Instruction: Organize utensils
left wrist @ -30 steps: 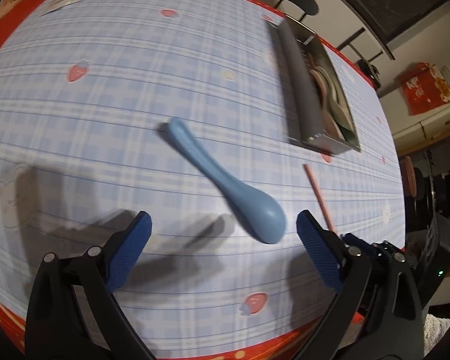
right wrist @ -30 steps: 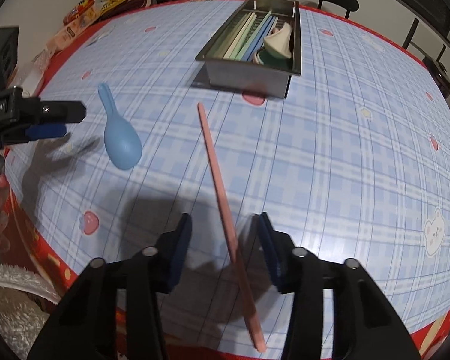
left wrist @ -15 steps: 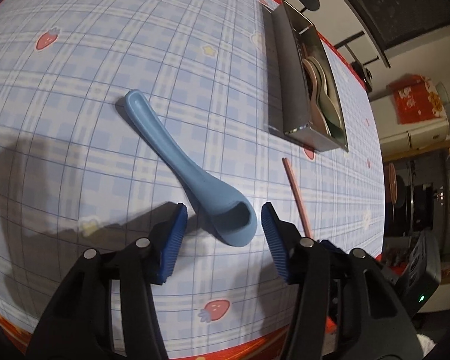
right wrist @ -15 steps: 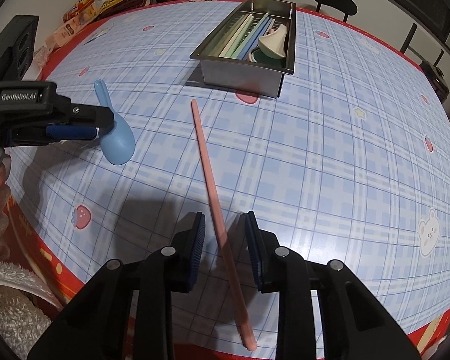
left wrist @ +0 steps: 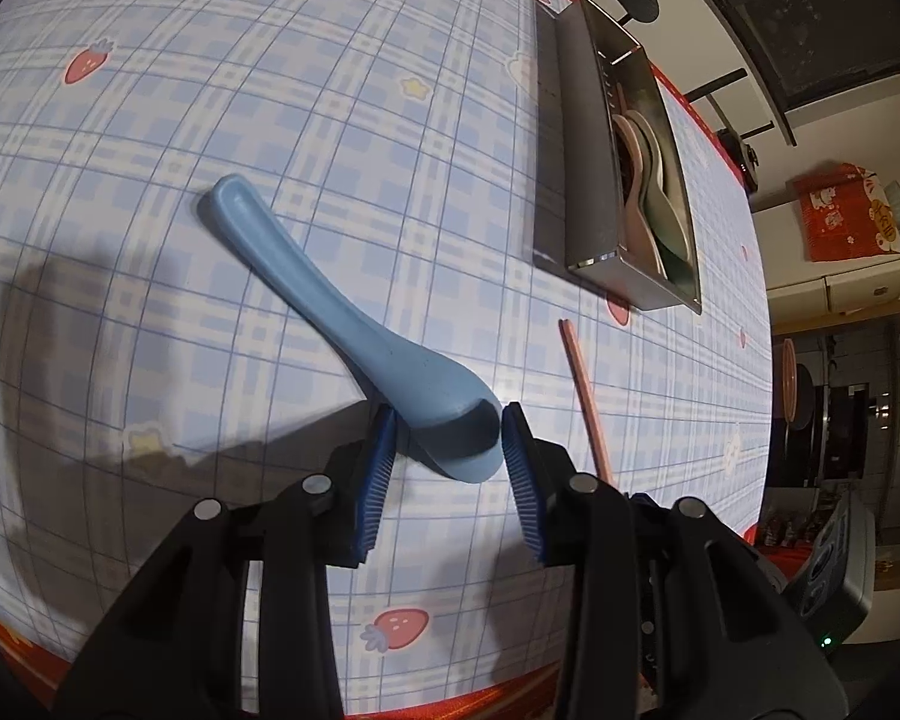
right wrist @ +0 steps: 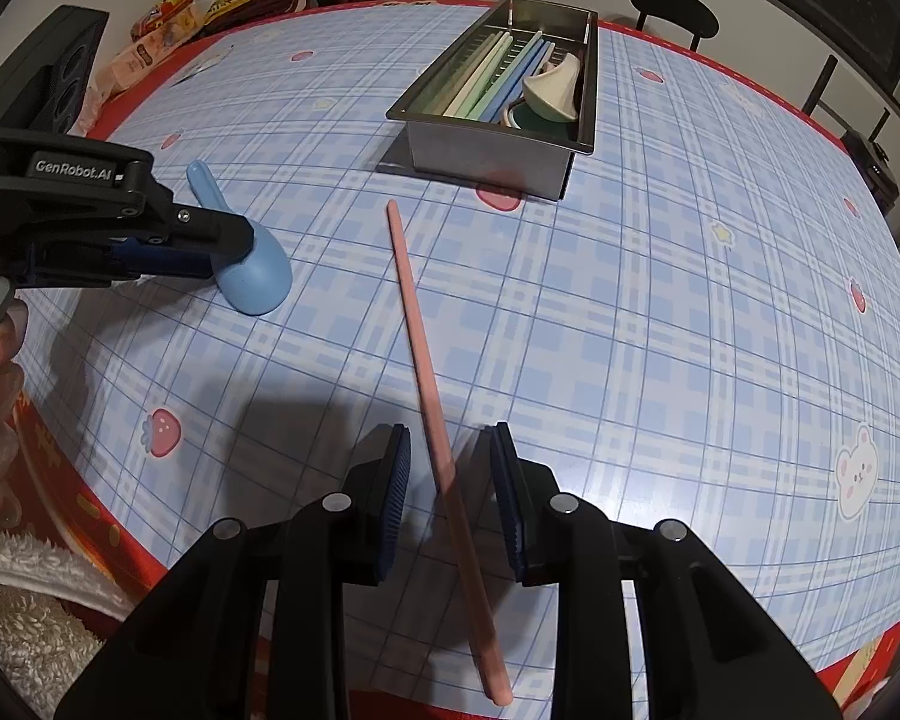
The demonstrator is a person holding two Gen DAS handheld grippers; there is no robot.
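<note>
Sharp, evenly lit frames; soft overhead shadows on the tablecloth [right wrist: 660, 312]; strong fisheye edge distortion.

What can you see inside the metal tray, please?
Inside the metal tray: pale green and blue chopsticks beside stacked spoons. Its floor beneath them is mostly hidden.

A blue plaid tablecloth [right wrist: 660, 312] printed with strawberries, stars and a bear, and edged in red, is spread over the table. Snack packets [right wrist: 210, 6] are heaped at its far edge in the right wrist view, and a round black stool [right wrist: 673, 11] is seen beyond the table. A red printed box [left wrist: 843, 219] is set on pale cabinets in the left wrist view.
</note>
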